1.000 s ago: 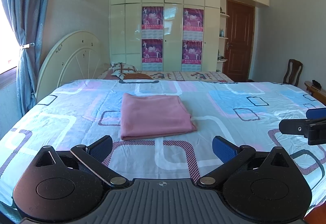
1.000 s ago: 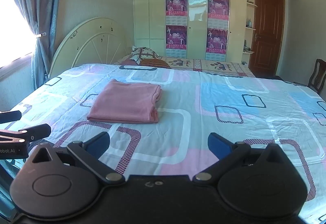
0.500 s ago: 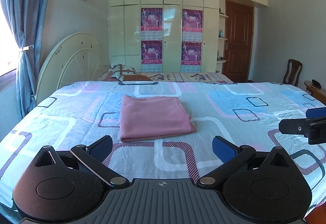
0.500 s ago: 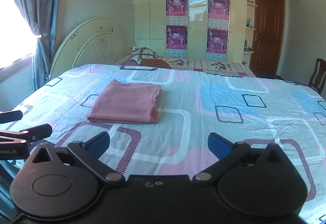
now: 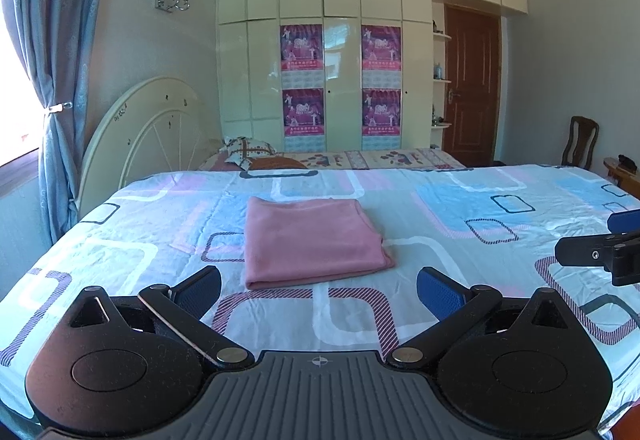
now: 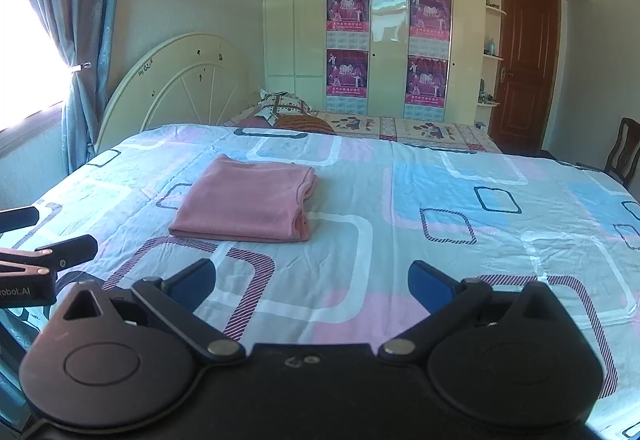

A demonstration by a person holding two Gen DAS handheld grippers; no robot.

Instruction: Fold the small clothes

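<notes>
A pink garment (image 5: 312, 240) lies folded into a flat rectangle on the patterned bed sheet (image 5: 460, 216); the right wrist view shows it as the pink garment (image 6: 248, 200) left of centre, its layered edges facing right. My left gripper (image 5: 319, 290) hovers just short of its near edge, open, nothing between the blue pads. To the garment's right and nearer, my right gripper (image 6: 312, 284) is open over bare sheet (image 6: 440, 200). Each gripper appears at the edge of the other's view.
A cream headboard (image 5: 140, 136) stands at the bed's left end with pillows (image 5: 250, 152) beside it. Behind are a cream wardrobe (image 5: 340, 60) with posters, a brown door (image 5: 472, 88), a wooden chair (image 5: 582, 140) and blue curtains (image 5: 52, 60).
Both views have tilted up slightly, showing a little more of the room. The garment has not moved and both grippers stay open.
</notes>
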